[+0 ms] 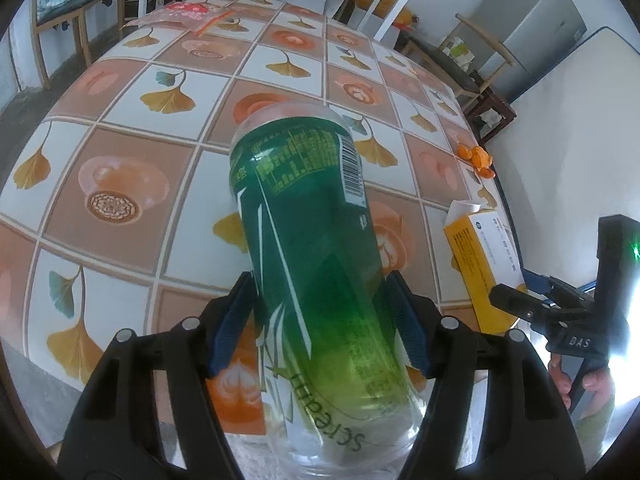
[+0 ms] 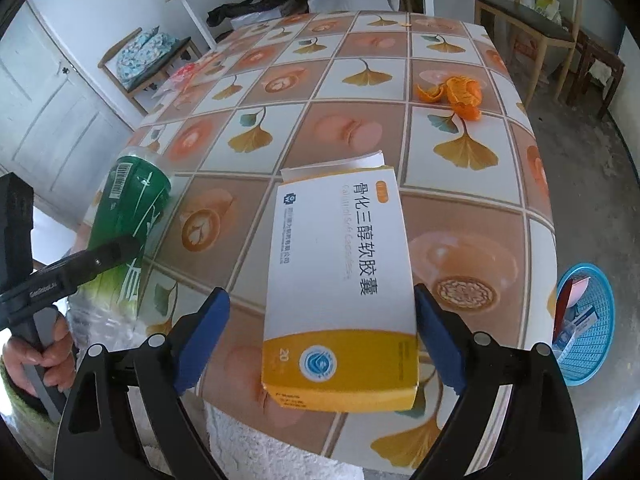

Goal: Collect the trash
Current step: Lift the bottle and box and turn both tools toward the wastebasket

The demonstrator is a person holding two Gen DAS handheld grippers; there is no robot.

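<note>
While left gripper (image 1: 322, 320) clamps bottle (image 1: 304, 216), box (image 2: 340, 280) between right gripper (image 2: 322, 344) pads

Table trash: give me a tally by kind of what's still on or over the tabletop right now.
Green-label plastic bottle, clamped in the left gripper: 1
White and yellow medicine box, between the open jaws of the right gripper: 1
Orange peel pile: 1
Red and clear plastic wrapper at the far edge: 1
Total: 4
</note>
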